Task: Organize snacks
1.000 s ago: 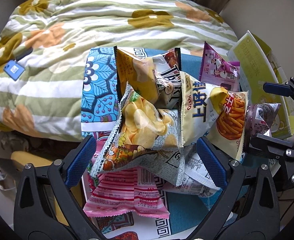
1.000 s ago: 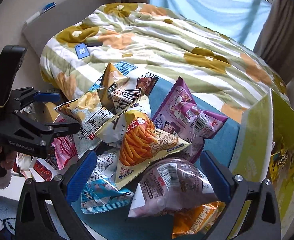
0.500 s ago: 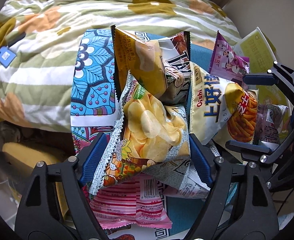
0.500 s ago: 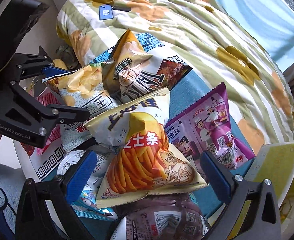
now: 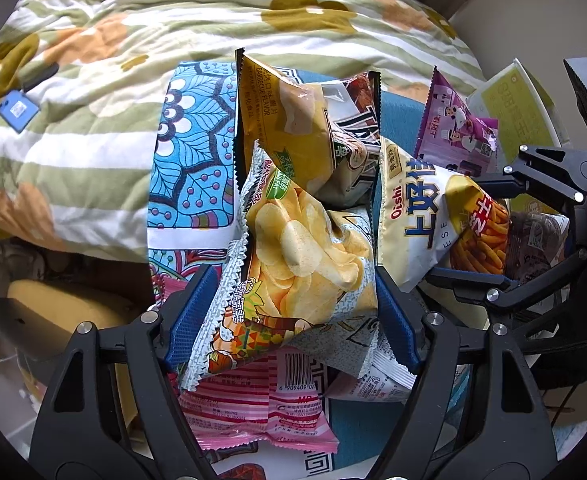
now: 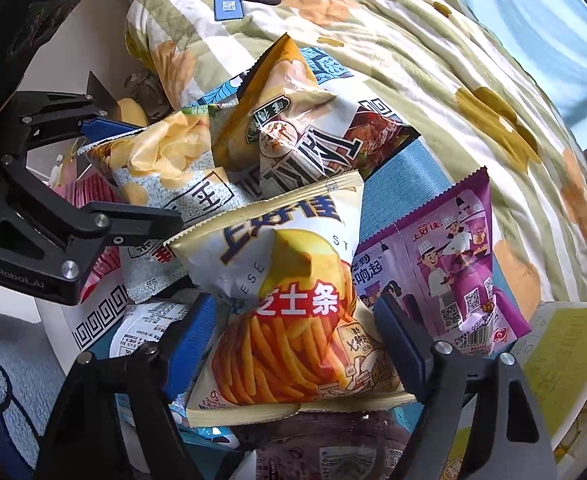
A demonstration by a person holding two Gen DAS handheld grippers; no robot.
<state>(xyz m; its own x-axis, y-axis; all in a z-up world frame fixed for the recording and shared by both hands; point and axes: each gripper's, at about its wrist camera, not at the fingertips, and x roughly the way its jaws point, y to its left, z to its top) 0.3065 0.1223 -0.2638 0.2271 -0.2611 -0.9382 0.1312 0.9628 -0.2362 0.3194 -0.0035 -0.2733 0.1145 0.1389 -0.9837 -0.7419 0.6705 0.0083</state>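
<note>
Now both fingers point(image 5: 191, 316) on snack bags point(image 5: 305, 264).

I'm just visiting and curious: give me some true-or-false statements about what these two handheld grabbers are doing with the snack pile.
1. The left gripper has its fingers around the potato chip bag. True.
2. The right gripper grips the purple snack bag. False: it is on the cheese stick bag; the purple bag lies beside it.
3. A blue phone lies on the floral quilt. True.
4. The barbecue chip bag lies under the pink packet. False: it sits at the far side of the pile, apart from the pink packet.
</note>
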